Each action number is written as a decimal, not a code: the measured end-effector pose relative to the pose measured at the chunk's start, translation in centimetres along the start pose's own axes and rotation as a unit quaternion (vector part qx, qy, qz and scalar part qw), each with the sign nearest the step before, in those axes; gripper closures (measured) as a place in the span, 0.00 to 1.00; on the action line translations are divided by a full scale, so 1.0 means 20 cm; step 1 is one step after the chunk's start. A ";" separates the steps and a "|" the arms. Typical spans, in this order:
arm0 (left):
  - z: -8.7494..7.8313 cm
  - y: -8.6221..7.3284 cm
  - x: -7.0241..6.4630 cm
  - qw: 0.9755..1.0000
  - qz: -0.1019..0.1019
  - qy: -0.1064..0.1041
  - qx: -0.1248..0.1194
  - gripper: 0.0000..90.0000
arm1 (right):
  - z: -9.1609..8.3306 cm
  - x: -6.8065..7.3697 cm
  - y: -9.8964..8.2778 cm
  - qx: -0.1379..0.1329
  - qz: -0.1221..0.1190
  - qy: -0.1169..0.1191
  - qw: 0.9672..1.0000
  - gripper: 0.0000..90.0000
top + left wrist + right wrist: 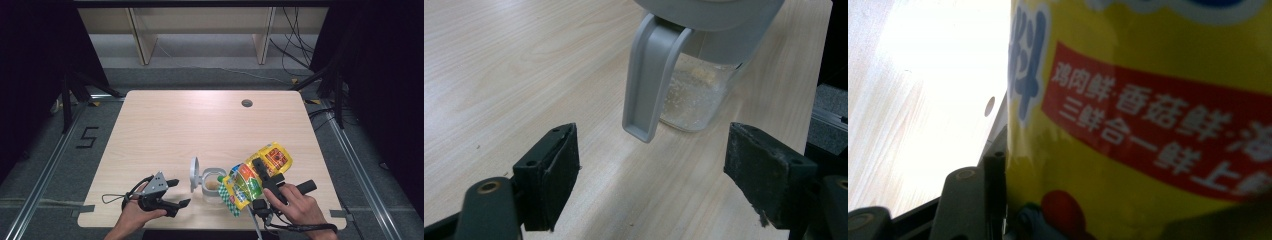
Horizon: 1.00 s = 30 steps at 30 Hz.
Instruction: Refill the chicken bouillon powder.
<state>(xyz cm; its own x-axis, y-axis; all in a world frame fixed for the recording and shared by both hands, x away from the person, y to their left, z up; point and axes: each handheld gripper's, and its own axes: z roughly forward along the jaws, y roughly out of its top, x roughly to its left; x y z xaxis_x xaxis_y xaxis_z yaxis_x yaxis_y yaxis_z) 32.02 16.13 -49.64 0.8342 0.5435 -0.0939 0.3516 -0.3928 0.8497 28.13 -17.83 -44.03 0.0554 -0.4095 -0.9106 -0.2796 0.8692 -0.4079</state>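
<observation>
A yellow seasoning pouch (247,181) with a red label (1158,135) hangs tilted over the table's front right, its green checkered end low beside a clear container (214,186). My right gripper (259,166) is shut on the pouch, one black finger (970,200) pressed against its side. The container (694,95) holds some pale yellow powder, and its grey lid (194,174) is flipped open to the left. In the left gripper view the grey lid tab (651,80) hangs down. My left gripper (176,193) sits open just left of the container, and nothing is between its fingers (551,175).
The light wooden table (200,125) has a round cable hole (246,103) at the back right. Both hands work close to the front edge. Beyond the table stand wooden shelf legs (142,40) and loose cables on the floor.
</observation>
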 end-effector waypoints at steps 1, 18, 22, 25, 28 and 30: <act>0.00 0.00 0.00 1.000 0.000 0.001 0.001 0.24 | 0.00 0.00 0.00 0.002 0.008 -0.007 1.000 0.47; 0.00 0.00 0.00 1.000 0.007 0.004 0.003 0.23 | -0.03 0.04 0.00 0.028 0.051 0.006 0.998 0.47; 0.00 0.00 0.00 1.000 0.005 0.006 0.002 0.23 | -0.01 -0.01 0.00 -0.002 -0.016 0.003 1.000 0.47; 0.00 0.00 0.00 1.000 0.006 0.006 0.003 0.23 | -0.03 0.05 0.00 0.036 0.067 0.009 0.997 0.47; 0.00 0.00 0.00 1.000 0.005 0.006 0.002 0.23 | -0.01 0.00 0.00 0.003 -0.007 0.004 1.000 0.47; 0.00 0.00 0.00 1.000 0.007 0.004 0.003 0.23 | -0.01 -0.01 0.00 0.001 -0.011 0.003 1.000 0.47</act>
<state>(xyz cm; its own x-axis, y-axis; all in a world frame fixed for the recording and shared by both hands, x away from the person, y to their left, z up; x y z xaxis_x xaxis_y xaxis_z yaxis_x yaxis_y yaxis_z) 32.03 16.20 -49.57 0.8350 0.5447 -0.0782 0.3432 -0.4045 0.8477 27.95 -17.84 -43.91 0.0564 -0.4292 -0.9015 -0.2761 0.8610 -0.4272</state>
